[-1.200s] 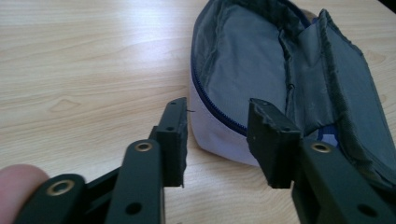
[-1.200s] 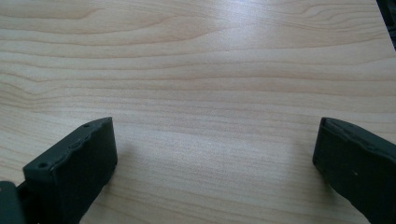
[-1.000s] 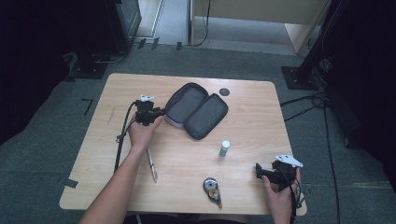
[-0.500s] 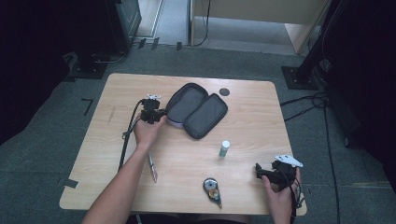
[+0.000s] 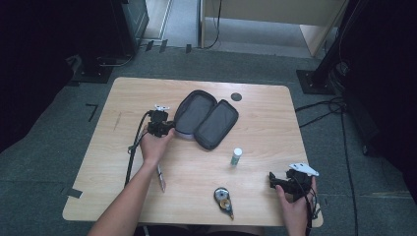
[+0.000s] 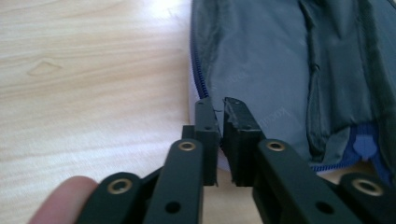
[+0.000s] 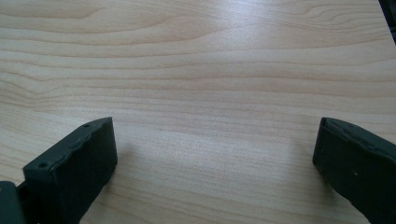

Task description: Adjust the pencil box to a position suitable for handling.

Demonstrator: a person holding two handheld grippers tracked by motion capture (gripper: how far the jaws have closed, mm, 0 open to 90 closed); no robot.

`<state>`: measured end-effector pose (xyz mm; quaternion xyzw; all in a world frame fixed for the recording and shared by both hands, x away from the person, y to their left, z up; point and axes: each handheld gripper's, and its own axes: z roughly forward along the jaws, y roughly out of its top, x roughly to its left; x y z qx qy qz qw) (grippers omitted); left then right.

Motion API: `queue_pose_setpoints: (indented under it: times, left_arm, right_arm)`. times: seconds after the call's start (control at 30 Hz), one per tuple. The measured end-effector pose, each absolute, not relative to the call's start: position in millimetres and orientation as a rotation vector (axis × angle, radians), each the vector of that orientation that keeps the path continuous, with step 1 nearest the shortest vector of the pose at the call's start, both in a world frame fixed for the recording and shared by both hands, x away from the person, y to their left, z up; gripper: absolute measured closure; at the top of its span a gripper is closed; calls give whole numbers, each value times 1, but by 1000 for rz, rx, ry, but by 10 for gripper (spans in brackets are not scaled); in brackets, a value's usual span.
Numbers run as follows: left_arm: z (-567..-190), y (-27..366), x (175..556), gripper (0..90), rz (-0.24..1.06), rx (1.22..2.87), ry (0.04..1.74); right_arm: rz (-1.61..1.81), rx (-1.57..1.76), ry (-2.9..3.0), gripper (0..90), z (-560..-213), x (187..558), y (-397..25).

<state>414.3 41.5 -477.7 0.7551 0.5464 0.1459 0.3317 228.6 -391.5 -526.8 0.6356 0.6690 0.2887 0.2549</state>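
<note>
Pencil case (image 5: 206,118) open on wooden table (image 5: 265,128)

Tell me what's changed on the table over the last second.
The left gripper slid right, toward the person, up to the open pencil case, and now its jaws pinch the case's near edge. The right gripper stayed open near the table corner; the pen, small bottle and tape dispenser didn't move.

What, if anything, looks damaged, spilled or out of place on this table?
Nothing stands out. The open grey fabric zip pouch lies flat with its lining intact; the left gripper pinches its near edge. The pen, small white bottle and correction-tape dispenser lie apart, unspilled.
</note>
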Motion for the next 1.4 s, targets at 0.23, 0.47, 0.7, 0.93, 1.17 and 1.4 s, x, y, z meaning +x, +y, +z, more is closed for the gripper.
queue_pose_setpoints:
  times: [0.23,0.47,0.7,0.93,1.17,1.4]
  left_arm:
    - [-482,34,395,695,364,2021,1371]
    - [-479,21,377,568,294,2041,1303]
    - [-473,4,363,531,143,2059,1159]
    - [-468,1,360,462,142,2051,1069]
    - [-467,22,391,444,359,1944,1178]
    - [-474,27,429,581,346,1855,1281]
  right_arm:
    - [783,1725,1816,0,-527,229,-392]
    - [784,1725,1817,0,-527,229,-392]
    - [784,1726,1817,0,-527,229,-392]
    - [783,1725,1817,0,-527,229,-392]
    - [784,1726,1817,0,-527,229,-391]
    - [784,1726,1817,0,-527,229,-391]
